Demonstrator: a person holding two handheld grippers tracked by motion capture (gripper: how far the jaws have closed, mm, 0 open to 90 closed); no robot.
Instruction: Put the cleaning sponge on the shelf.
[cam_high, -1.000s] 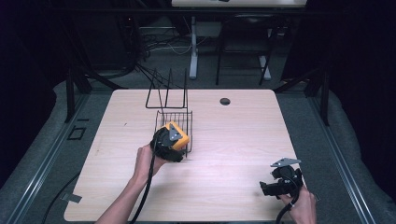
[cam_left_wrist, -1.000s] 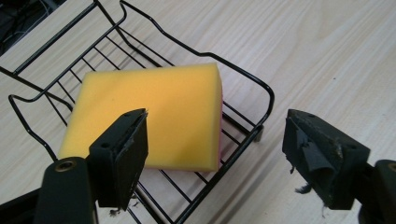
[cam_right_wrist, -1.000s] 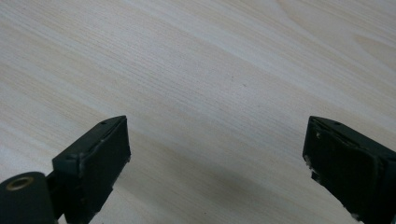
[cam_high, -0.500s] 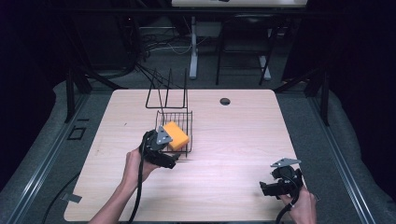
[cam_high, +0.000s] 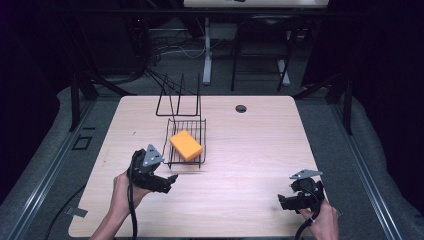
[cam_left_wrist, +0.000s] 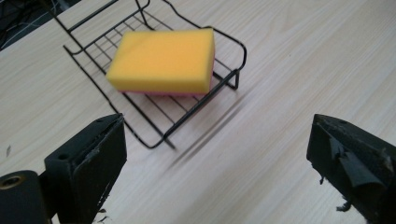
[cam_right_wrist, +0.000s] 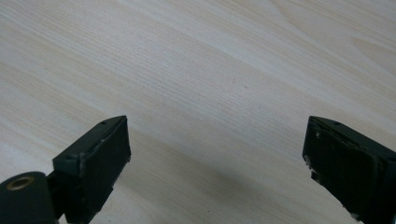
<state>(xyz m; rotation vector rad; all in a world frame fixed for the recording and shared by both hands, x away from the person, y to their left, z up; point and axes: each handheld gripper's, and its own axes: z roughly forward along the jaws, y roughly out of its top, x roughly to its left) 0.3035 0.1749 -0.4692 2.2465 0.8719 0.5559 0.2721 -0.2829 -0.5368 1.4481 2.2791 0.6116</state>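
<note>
A yellow rectangular sponge (cam_left_wrist: 163, 59) with a thin pink underside lies flat in the black wire basket (cam_high: 172, 150), which stands near the middle of the pale wooden table (cam_high: 250, 150), a little toward its far left corner. The left gripper (cam_high: 167, 181) sits just off the basket's near left corner; its jaws have just been opening, now wide apart with nothing between them. The right gripper (cam_high: 281, 202) rests by the near right corner, apparently low over bare wood, jaws wide and empty.
</note>
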